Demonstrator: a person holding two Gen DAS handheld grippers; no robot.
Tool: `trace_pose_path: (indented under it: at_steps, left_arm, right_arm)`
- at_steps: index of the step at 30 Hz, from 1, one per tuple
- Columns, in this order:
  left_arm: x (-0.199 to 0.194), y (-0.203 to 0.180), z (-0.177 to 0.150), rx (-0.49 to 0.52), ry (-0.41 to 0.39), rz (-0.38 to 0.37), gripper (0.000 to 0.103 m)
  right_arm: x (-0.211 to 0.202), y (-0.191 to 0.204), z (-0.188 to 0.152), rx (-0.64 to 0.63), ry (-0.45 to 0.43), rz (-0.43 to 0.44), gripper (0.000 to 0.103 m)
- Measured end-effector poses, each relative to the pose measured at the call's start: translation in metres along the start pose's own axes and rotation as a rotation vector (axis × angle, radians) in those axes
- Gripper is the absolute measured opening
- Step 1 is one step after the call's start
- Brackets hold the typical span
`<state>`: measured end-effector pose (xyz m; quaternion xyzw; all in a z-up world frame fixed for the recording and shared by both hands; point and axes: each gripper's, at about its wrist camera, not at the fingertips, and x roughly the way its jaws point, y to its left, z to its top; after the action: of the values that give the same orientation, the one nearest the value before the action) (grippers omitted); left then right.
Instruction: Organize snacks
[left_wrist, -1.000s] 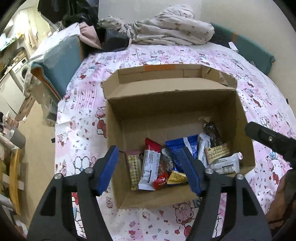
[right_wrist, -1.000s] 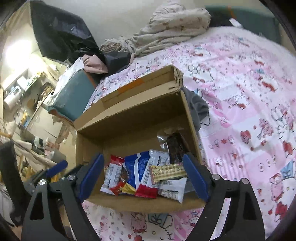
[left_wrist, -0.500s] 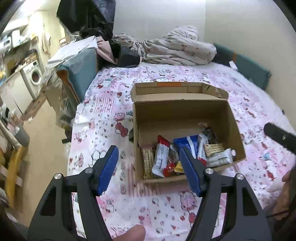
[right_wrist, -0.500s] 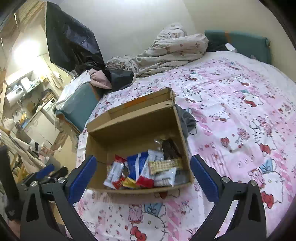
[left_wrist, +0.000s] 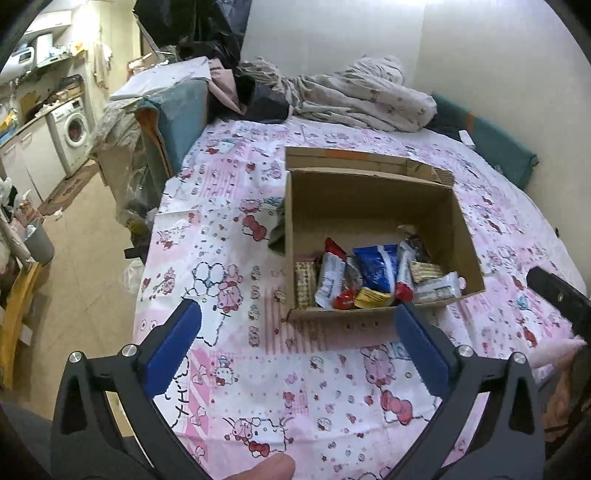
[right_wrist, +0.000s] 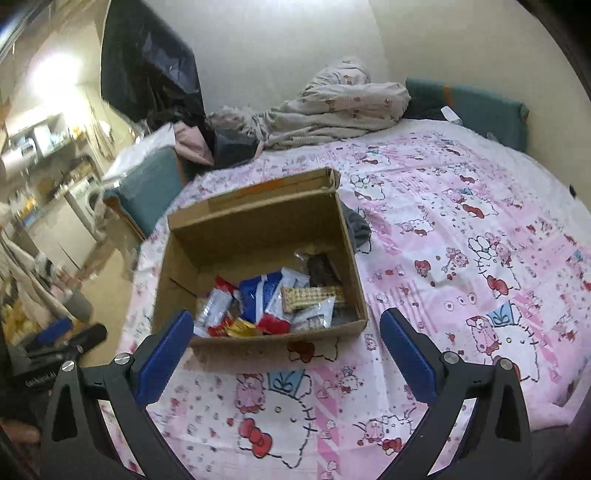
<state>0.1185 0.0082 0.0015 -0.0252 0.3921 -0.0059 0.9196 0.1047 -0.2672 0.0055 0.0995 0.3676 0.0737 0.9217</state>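
Observation:
An open cardboard box (left_wrist: 369, 206) sits on a bed with a pink cartoon-print sheet (left_wrist: 240, 369). Several wrapped snacks (left_wrist: 373, 277) lie packed along the box's near wall, among them a blue packet (left_wrist: 376, 267) and a white-and-red bar (left_wrist: 328, 280). The box (right_wrist: 258, 232) and snacks (right_wrist: 273, 302) also show in the right wrist view. My left gripper (left_wrist: 299, 339) is open and empty, held back above the sheet in front of the box. My right gripper (right_wrist: 288, 345) is open and empty, also in front of the box.
A rumpled blanket (left_wrist: 362, 96) lies at the head of the bed. A teal cushion (left_wrist: 491, 144) runs along the right wall. A teal chair piled with clothes (left_wrist: 177, 110) stands left of the bed. The bed's left edge drops to the floor (left_wrist: 81, 266).
Both grippers have pulled back and up from over the box. The box now looks smaller and farther away. The snacks have not moved.

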Motion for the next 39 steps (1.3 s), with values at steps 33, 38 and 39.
trace_pose_path:
  at_steps: [33,38,39]
  left_arm:
    - [0.005,0.003,-0.002,-0.050,0.023,-0.036,0.103]
    - [0.005,0.004,-0.001,-0.053,0.025,-0.035,0.103]
    - [0.005,0.004,-0.001,-0.054,0.027,-0.033,0.103]
  right_arm:
    - [0.018,0.021,-0.011,-0.081,0.025,-0.037,0.103]
    - [0.018,0.020,-0.011,-0.083,0.028,-0.041,0.103]
    - [0.018,0.020,-0.011,-0.084,0.029,-0.041,0.103]
